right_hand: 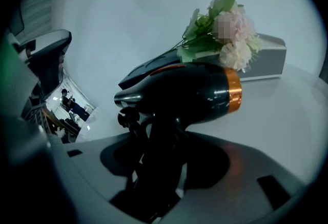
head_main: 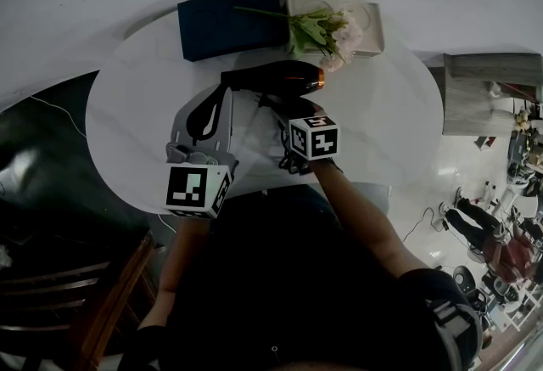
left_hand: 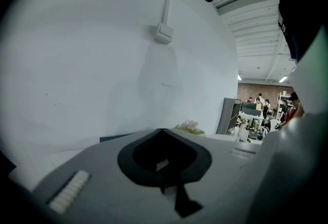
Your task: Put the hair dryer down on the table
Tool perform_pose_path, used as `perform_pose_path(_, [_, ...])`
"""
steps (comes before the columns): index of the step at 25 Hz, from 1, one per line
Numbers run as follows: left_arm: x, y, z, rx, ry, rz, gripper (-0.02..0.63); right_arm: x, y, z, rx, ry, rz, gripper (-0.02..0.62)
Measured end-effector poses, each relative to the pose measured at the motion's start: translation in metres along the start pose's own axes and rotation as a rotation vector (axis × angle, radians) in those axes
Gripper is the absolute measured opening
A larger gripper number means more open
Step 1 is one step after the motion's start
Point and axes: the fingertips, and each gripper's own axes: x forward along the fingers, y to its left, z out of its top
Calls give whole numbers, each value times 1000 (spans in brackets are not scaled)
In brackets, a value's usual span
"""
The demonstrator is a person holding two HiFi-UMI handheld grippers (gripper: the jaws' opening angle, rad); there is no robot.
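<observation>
Head view: right gripper (head_main: 276,109) tilted down, fingers (right_hand: 256,161) clamping hair dryer (head_main: 276,76).

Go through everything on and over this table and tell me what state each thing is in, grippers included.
hair dryer: gripped by its handle, barrel about level, not laid down yet.
right gripper: jaws closed on the hair dryer's handle.
left gripper: nothing between the jaws; open or shut unclear.
flowers: lying across the grey tray.
blue box: closed, flat on the table.
</observation>
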Motion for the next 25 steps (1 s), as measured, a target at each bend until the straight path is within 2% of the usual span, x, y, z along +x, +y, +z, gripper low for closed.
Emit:
perform_pose_path(4, [-3, -1, 0, 3, -2, -1, 12, 2, 1, -2, -10, 15, -3, 247])
perform_pose_path(8, [-5, -4, 2, 13, -14, -13, 12, 6, 4, -6, 24, 60, 35, 249])
perform_pose_path(11, [-9, -9, 4, 19, -23, -23, 12, 2, 7, -7, 51, 73, 42, 298])
perform_pose_path(13, [-13, -11, 6, 18, -28, -22, 12, -5, 8, -6, 57, 61, 26, 308])
perform_pose_path(18, [-23, -18, 8, 23, -48, -30, 12, -33, 9, 8, 72, -28, -30, 319])
perform_pose_path(23, [-36, -32, 15, 31, -83, -40, 12, -75, 19, 40, 16, -170, -76, 317])
perform_pose_path(24, [-38, -35, 18, 34, -92, -40, 12, -87, 23, 50, -4, -210, -86, 309])
perform_pose_path(25, [-41, -37, 21, 37, -101, -38, 12, -99, 26, 60, -26, -253, -100, 251])
